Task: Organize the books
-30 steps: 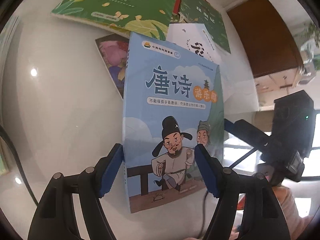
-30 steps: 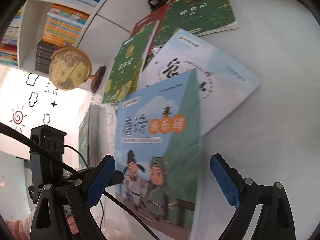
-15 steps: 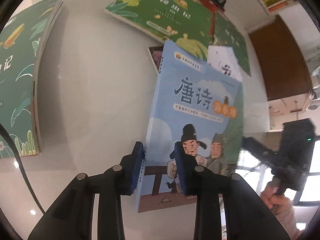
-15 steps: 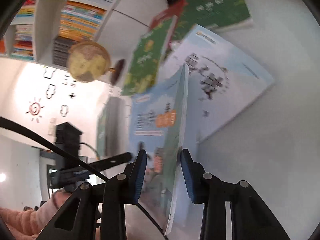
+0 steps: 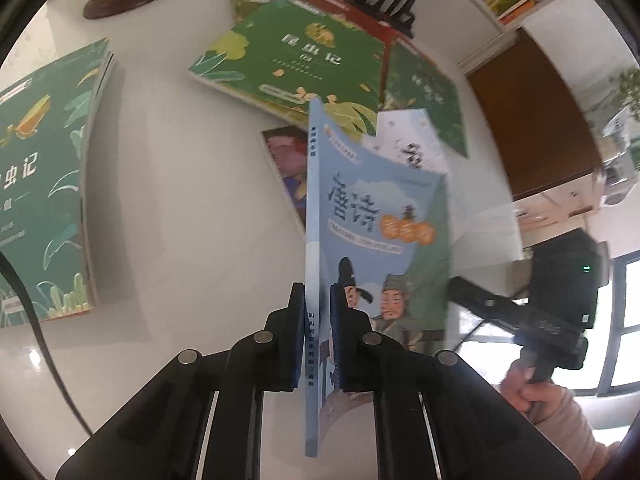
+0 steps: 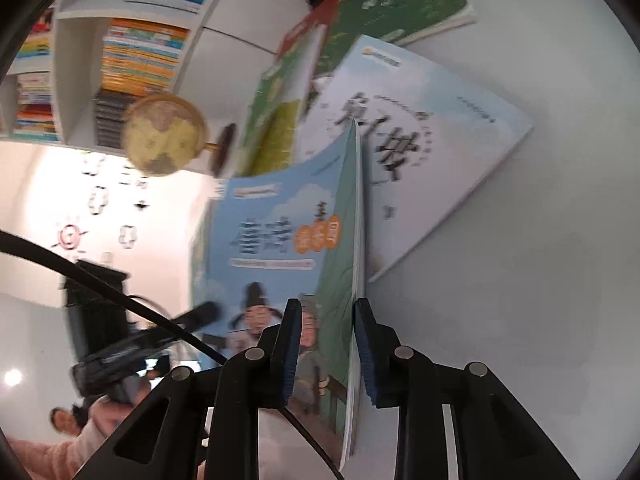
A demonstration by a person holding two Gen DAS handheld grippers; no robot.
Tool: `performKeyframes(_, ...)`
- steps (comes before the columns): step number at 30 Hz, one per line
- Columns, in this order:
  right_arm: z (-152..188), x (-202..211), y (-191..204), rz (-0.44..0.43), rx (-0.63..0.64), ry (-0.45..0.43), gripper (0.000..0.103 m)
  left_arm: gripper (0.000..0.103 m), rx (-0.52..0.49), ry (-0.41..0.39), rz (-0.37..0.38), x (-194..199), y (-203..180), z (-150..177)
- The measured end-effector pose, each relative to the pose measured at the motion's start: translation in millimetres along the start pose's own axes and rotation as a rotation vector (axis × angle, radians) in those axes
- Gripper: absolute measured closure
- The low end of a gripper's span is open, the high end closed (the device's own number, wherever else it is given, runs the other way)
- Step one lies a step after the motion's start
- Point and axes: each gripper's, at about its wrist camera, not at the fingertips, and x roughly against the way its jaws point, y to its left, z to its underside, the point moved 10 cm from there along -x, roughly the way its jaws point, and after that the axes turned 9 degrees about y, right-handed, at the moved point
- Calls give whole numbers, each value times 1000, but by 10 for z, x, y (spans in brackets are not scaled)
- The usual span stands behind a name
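Note:
A thin blue picture book (image 5: 380, 220) with cartoon figures is lifted off the white table (image 5: 180, 220), its spine edge-on in the left wrist view. My left gripper (image 5: 318, 340) is shut on that spine near the lower end. In the right wrist view the same blue book (image 6: 280, 240) runs between the pads of my right gripper (image 6: 326, 344). Those jaws are closing, and a gap still shows beside the page edge. A person's hand holds the right gripper (image 5: 560, 292) at the book's far side.
More books lie on the table: a green one (image 5: 296, 60) on a red one, a white one (image 6: 420, 152), a flowered one (image 5: 288, 160) and a green stack (image 5: 44, 180) at the left. A globe (image 6: 164, 136), a black stand (image 5: 392, 0) and a bookshelf (image 6: 140, 56) stand behind.
Both pairs of jaws closed in from wide open. The left one clamped the blue book's spine and raised it, turning it from flat to edge-on. The right one narrowed around the page edge.

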Motion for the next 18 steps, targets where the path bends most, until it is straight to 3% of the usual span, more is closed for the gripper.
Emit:
performKeyframes(3, 27, -28, 38, -2, 13, 16, 75, 95, -4, 23, -47, -50, 85, 26)
performKeyframes(13, 13, -156, 2, 70, 2, 39, 71, 92, -6, 44, -97, -73, 201, 70)
performKeyframes(18, -8, -184, -8, 29, -32, 27, 68, 89, 14, 60, -97, -141, 267, 99)
